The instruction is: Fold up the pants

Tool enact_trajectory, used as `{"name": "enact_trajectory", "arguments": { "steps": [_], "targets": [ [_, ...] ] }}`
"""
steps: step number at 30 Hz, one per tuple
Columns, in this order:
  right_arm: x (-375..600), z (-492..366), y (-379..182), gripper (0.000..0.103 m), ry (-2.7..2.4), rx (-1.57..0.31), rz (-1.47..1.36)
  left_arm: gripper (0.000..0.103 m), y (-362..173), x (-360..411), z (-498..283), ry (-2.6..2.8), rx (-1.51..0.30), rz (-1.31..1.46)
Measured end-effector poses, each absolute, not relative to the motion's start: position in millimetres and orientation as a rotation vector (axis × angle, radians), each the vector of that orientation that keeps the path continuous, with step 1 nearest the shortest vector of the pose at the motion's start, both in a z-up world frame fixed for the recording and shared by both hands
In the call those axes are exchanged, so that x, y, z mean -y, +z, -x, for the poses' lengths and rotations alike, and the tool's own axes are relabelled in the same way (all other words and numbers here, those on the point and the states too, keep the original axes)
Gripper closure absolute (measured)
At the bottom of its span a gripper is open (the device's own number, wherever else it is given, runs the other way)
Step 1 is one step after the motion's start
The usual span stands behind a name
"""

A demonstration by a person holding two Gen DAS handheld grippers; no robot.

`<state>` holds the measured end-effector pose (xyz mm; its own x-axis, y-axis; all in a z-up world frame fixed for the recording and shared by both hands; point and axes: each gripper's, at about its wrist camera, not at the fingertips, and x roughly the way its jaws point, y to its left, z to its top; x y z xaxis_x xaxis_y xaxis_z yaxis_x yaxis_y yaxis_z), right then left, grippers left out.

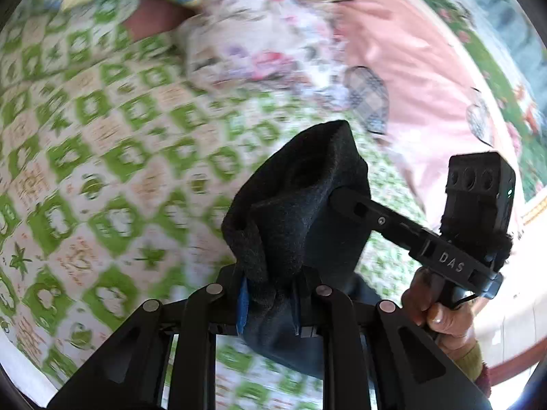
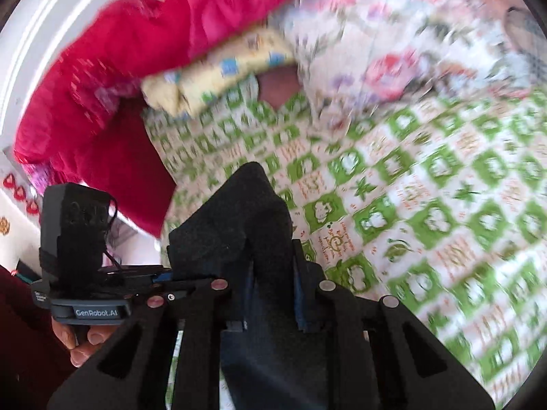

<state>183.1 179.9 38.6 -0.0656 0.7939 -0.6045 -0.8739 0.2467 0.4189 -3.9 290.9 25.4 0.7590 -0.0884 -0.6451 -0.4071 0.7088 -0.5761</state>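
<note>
The dark pants (image 1: 297,198) hang bunched above the bed, held at two spots close together. In the left wrist view my left gripper (image 1: 270,304) is shut on a fold of the dark cloth, which fills the gap between its blue pads. My right gripper (image 1: 342,201) reaches in from the right, its tip buried in the same bunch, with a hand (image 1: 434,307) on its handle. In the right wrist view the pants (image 2: 239,225) rise as a dark peak, pinched in my right gripper (image 2: 273,294). My left gripper (image 2: 164,275) clamps the cloth just to the left.
A green-and-white patterned bedsheet (image 1: 102,171) lies under the pants. At the far side are a floral pillow (image 1: 256,41), a pink blanket (image 1: 410,68), a yellow cloth (image 2: 218,75) and a red blanket (image 2: 102,85). A white wall (image 2: 41,17) borders the bed's left.
</note>
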Motion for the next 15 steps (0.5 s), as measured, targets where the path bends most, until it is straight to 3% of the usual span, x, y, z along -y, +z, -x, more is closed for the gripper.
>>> {"name": "enact_trajectory", "arguments": {
  "steps": [7, 15],
  "targets": [
    [-91.6, -159.1, 68.7, 0.083, 1.285, -0.788, -0.013, 0.085, 66.1, -225.7, -12.2, 0.025, -0.673, 0.674],
    [6.5, -135.1, 66.1, 0.083, 1.162, -0.717, -0.162, 0.085, 83.5, -132.7, -40.6, -0.148, -0.696, 0.554]
  ]
}}
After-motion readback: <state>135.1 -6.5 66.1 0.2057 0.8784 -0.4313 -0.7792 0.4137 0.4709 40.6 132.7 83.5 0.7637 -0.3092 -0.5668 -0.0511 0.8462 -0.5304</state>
